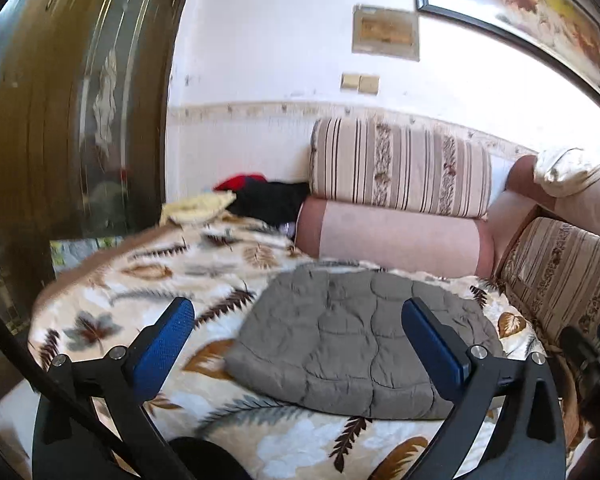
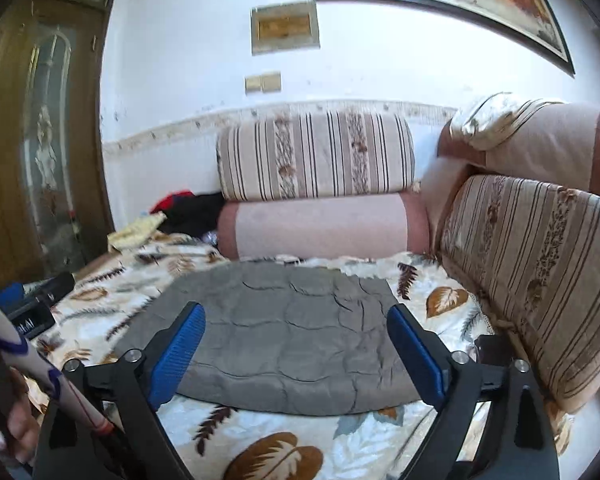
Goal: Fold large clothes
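Hovering wide apart and empty, left claw (image 1: 298, 354) and right claw (image 2: 296, 354) face the folded grey quilted garment (image 2: 288, 332); no readable writing.

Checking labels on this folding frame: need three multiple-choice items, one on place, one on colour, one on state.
1. Where does the folded garment lie?
A. on the leaf-print blanket
B. on the striped cushion
C. on the floor

2. What colour is the garment?
A. red
B. grey
C. yellow

3. How do the right gripper's jaws stand?
A. shut on the garment
B. shut, empty
C. open, empty

Answers: 1 A, blanket shows all round it; 2 B, quilted grey fabric; 3 C, the blue pads stand wide apart above the garment, nothing pinched.
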`<state>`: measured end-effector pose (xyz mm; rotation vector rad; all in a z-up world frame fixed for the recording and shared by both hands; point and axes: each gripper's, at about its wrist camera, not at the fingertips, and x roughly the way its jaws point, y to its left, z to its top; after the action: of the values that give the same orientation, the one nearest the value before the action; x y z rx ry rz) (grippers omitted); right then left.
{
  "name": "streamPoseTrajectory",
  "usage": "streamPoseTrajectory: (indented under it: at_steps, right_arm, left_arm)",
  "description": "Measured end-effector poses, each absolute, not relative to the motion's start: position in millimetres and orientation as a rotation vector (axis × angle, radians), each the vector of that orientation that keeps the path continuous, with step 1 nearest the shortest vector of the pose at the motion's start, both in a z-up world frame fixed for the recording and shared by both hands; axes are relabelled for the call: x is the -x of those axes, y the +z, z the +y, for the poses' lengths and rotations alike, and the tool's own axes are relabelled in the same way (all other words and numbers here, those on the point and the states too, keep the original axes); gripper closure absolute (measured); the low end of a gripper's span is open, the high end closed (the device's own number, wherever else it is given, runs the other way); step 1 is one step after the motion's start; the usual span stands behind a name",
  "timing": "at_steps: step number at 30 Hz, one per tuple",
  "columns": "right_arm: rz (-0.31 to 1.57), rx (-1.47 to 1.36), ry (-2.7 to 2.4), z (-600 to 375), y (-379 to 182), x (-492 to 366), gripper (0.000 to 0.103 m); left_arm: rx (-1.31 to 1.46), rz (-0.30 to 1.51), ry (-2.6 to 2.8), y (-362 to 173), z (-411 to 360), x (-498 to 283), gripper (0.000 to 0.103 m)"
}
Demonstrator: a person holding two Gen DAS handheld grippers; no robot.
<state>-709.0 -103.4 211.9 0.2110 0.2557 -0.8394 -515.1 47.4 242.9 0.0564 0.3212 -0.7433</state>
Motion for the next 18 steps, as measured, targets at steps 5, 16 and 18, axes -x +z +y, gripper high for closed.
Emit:
streamPoseTrajectory:
  at_steps: [5, 16, 18]
  right_arm:
    - [0.279, -0.159, -0.862, -76, 203, 707, 0.001]
    - [0.361, -0.192, -0.850, -79, 177, 694, 0.001]
    - [0.366, -0.185, -0.841, -79, 175, 690, 0.001]
  left_arm:
    - [-0.154, 0.326, -0.748, 233, 54, 526, 0.000]
    - [-0.181, 0.444, -0.636, 195, 52, 518, 0.000]
    - [-0.236, 0.424, -0.595, 192, 48, 522, 0.000]
